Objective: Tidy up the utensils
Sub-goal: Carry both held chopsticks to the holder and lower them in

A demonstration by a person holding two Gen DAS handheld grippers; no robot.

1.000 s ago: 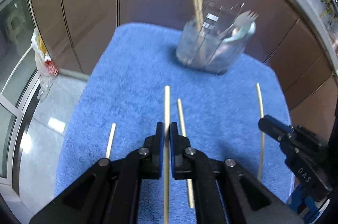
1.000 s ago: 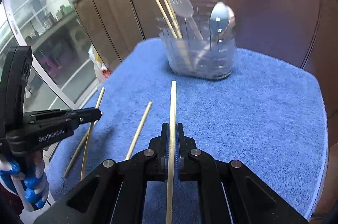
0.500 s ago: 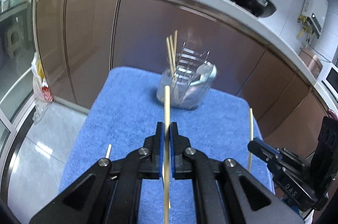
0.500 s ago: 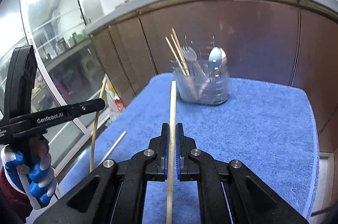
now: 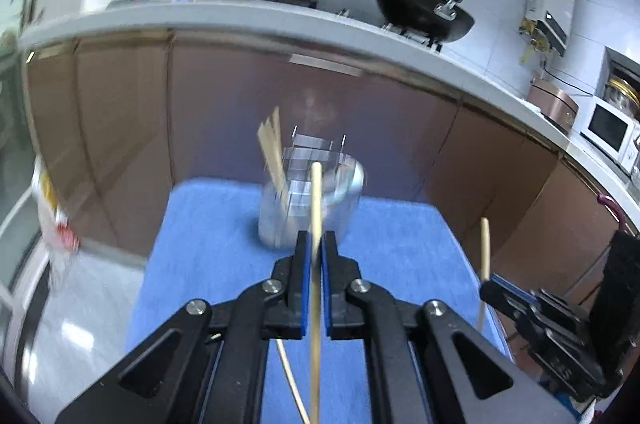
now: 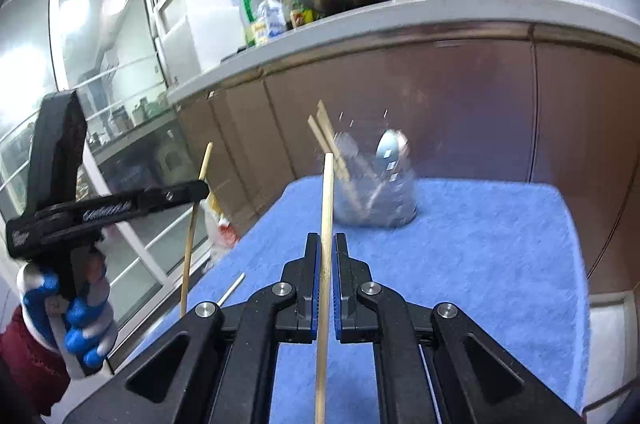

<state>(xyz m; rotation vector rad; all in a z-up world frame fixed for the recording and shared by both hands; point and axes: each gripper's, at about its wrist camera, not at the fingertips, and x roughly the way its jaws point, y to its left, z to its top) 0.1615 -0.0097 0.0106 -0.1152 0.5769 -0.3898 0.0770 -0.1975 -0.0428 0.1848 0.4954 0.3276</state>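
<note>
My left gripper (image 5: 315, 256) is shut on a wooden chopstick (image 5: 316, 208) and holds it raised above the blue towel (image 5: 208, 256). My right gripper (image 6: 327, 256) is shut on another chopstick (image 6: 327, 200), also raised. A clear utensil holder (image 5: 308, 208) stands at the towel's far end with chopsticks, a fork and a spoon in it; it also shows in the right wrist view (image 6: 376, 192). Each gripper shows in the other's view: the right one (image 5: 496, 292) and the left one (image 6: 192, 190), each with its chopstick.
One loose chopstick (image 6: 231, 289) lies on the towel's left side, and another (image 5: 291, 380) lies under my left gripper. Brown cabinets (image 6: 440, 104) stand behind the table. Pans (image 5: 424, 8) and bottles sit on the counter above.
Both grippers have lifted their chopsticks off the towel and tilted upward. The counter and pans have come into view, and the holder now looks smaller and farther off.
</note>
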